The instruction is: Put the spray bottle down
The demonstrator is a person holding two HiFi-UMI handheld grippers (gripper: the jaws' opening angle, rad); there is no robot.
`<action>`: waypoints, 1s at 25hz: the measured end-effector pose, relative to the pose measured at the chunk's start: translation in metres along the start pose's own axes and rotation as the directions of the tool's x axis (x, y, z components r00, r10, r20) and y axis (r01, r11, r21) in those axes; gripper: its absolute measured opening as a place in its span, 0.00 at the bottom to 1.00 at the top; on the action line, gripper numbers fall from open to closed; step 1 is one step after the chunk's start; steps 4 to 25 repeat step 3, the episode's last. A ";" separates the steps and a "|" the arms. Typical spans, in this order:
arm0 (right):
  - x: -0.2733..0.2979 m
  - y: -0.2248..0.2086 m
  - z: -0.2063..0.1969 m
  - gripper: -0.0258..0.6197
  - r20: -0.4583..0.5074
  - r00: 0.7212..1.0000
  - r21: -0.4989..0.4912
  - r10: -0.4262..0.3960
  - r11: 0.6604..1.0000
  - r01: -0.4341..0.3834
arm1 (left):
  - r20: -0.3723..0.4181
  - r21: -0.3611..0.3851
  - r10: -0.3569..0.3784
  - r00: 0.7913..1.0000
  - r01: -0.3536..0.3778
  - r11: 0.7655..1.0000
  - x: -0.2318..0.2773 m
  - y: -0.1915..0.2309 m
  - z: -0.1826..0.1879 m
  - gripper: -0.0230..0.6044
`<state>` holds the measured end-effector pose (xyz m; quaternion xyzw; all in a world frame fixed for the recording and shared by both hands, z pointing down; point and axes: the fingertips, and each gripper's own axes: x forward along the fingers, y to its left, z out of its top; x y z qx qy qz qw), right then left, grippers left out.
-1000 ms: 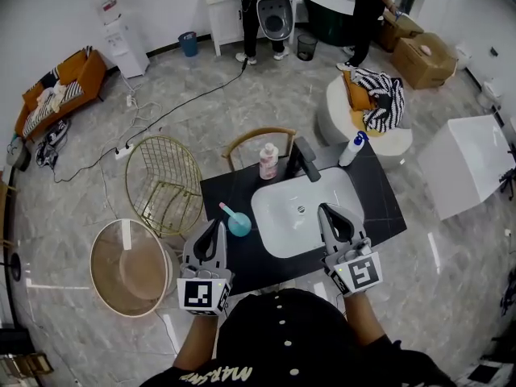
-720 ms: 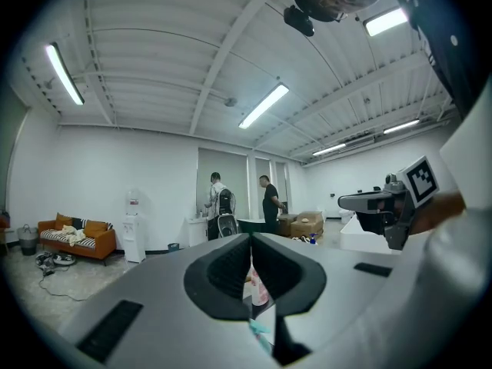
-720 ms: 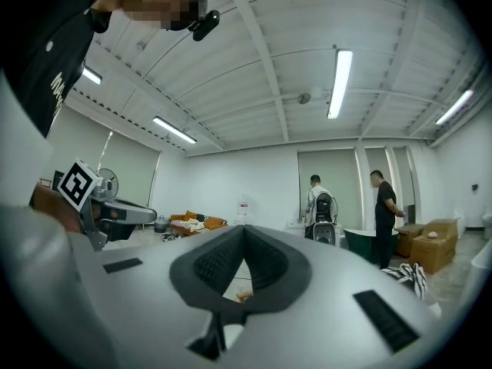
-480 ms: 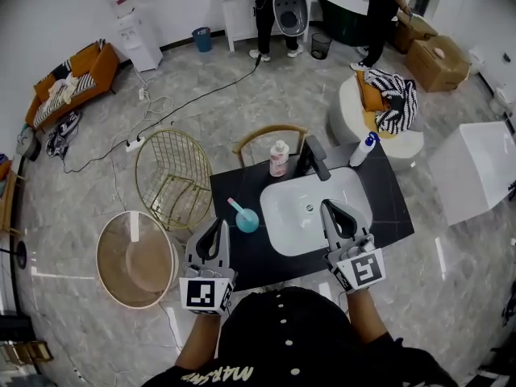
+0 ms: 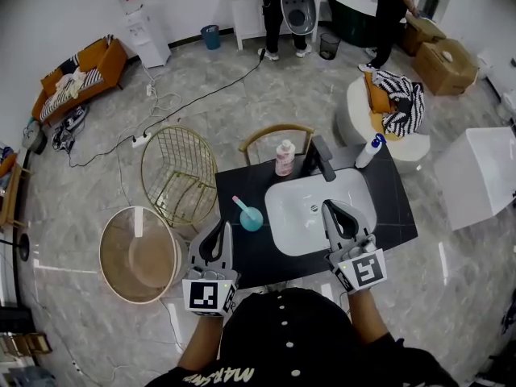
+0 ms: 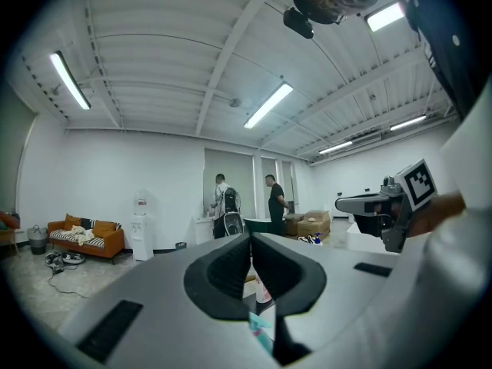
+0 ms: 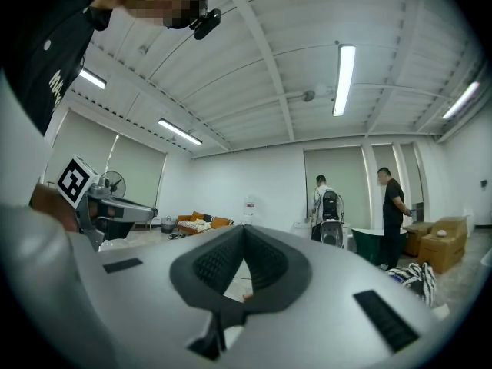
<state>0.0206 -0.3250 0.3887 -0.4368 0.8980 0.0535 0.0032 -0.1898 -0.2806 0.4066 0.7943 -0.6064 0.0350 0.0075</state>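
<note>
The spray bottle [image 5: 369,151], white with a blue head, stands upright at the far right corner of the black counter [image 5: 395,208], beside the white sink [image 5: 310,212]. Neither gripper touches it. At the counter's near left edge, my left gripper [image 5: 221,227] is shut and empty, its tips meeting in the left gripper view [image 6: 250,237]. Over the sink's near right rim, my right gripper [image 5: 332,206] is shut too, with nothing between its pads [image 7: 244,227]. Both point level toward the far side of the room.
A teal cup with a toothbrush [image 5: 251,218], a pink soap bottle [image 5: 285,158] and a black faucet [image 5: 321,159] share the counter. A wooden chair [image 5: 270,134] stands behind it, a gold wire basket [image 5: 179,176] and a round woven basket [image 5: 137,252] to the left. People [image 5: 282,6] stand far back.
Only the head camera's view has drifted, sliding the scene a little right. Both grippers stay shut in the same spots by the counter, and the spray bottle has not moved.
</note>
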 end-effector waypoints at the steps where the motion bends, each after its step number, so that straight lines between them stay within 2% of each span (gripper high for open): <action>1: 0.000 0.000 0.000 0.03 -0.001 1.000 -0.001 0.002 1.000 -0.002 | 0.000 0.002 0.000 1.000 0.000 1.000 0.000 0.000 0.000 0.06; 25: 0.000 0.001 -0.001 0.03 -0.001 1.000 0.000 0.007 1.000 -0.007 | -0.003 0.004 0.000 1.000 0.000 1.000 -0.001 -0.001 0.000 0.06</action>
